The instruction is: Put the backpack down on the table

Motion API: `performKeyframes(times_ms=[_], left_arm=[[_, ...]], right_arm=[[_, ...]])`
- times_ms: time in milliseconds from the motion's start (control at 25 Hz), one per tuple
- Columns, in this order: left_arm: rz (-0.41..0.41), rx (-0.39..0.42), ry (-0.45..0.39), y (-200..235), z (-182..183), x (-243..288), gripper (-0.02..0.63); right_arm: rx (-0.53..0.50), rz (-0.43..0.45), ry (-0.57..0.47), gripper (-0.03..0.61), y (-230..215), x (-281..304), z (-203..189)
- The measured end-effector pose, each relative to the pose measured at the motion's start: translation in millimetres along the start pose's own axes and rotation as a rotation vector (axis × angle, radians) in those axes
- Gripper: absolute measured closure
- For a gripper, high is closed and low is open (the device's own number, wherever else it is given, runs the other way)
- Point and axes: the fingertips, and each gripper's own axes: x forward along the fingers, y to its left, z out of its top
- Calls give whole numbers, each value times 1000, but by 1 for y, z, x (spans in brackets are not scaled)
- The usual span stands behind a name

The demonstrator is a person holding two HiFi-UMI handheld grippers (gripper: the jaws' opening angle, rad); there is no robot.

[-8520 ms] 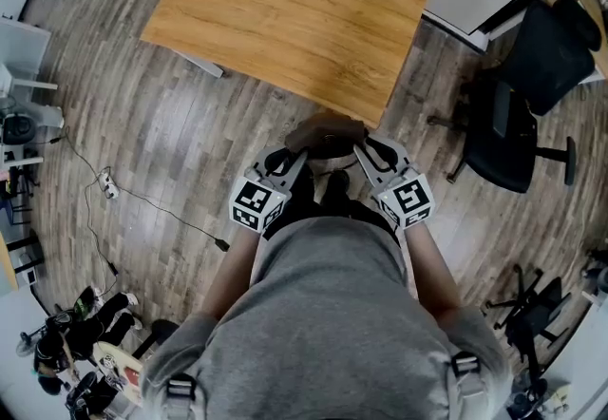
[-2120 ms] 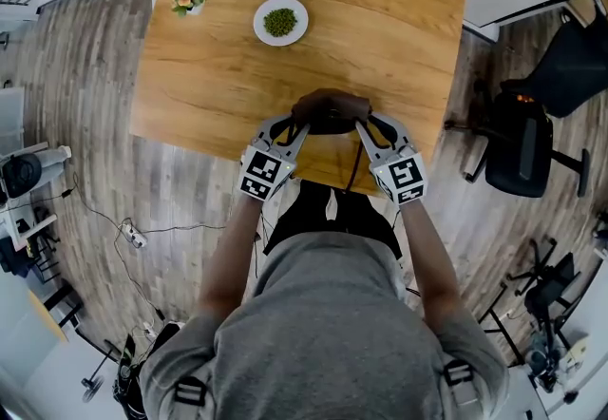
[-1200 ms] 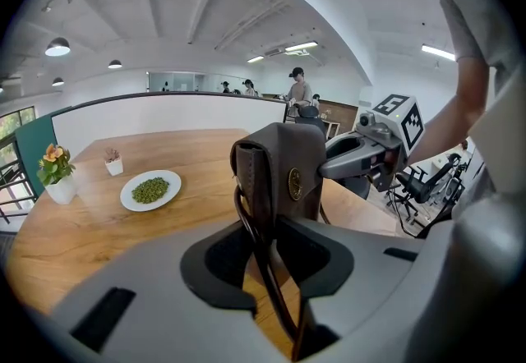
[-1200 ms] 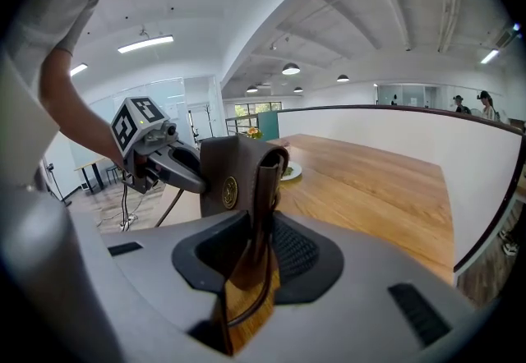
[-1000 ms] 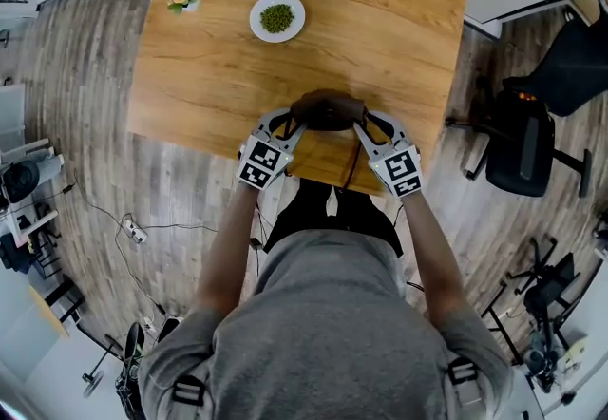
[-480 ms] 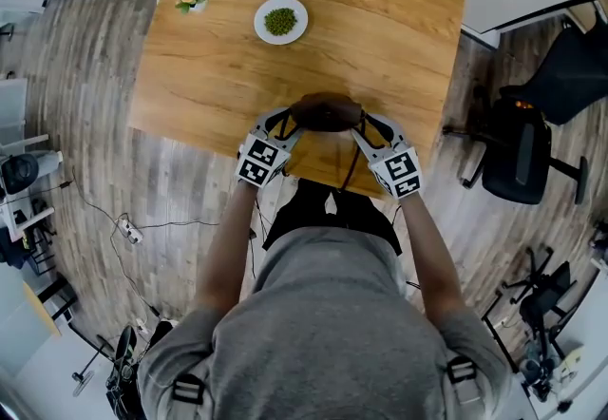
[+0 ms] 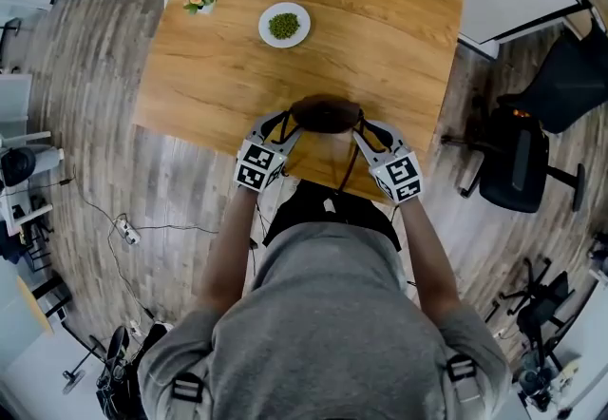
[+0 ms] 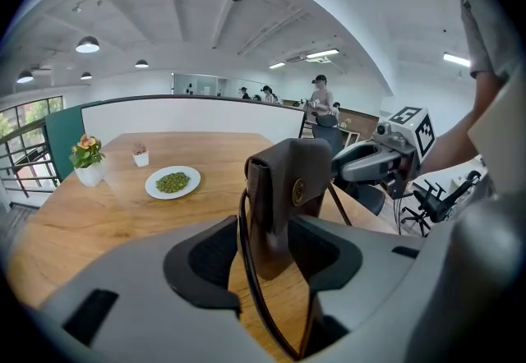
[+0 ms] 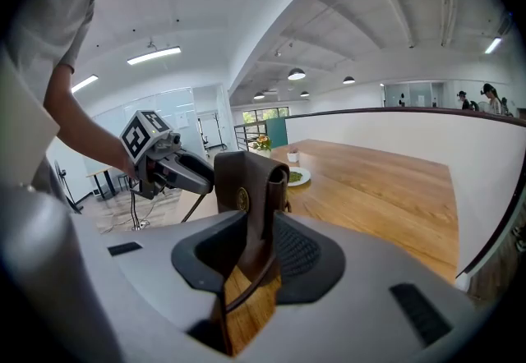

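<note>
Head view: the brown backpack (image 7: 326, 113) stands upright at the table's (image 7: 380, 19) near edge. The left tool (image 7: 285, 131), jaws just opening, stands wide around it; the right tool (image 7: 365, 133), jaws just closing, grips it. Beyond, a white plate (image 7: 267, 32) holds green food (image 7: 284, 25).

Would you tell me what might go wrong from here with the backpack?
The backpack stands upright close to the edge of the table; the left tongs have just opened around it, so it may topple. Its strap loops between those tongs and could snag on withdrawal. The right tongs, just closed further on it, might drag it off.
</note>
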Motion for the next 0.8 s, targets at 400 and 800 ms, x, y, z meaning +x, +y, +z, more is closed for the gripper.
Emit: performKeyframes(times_ms=[400,800], left_arm=[[48,-20,-46,-8,8,-26,420],[-5,-30,-113,-33,21,-38,591]], right_arm=[[-5,17,-38,553,1,-19,11],[-45,37,-39,572,6,-30,13]])
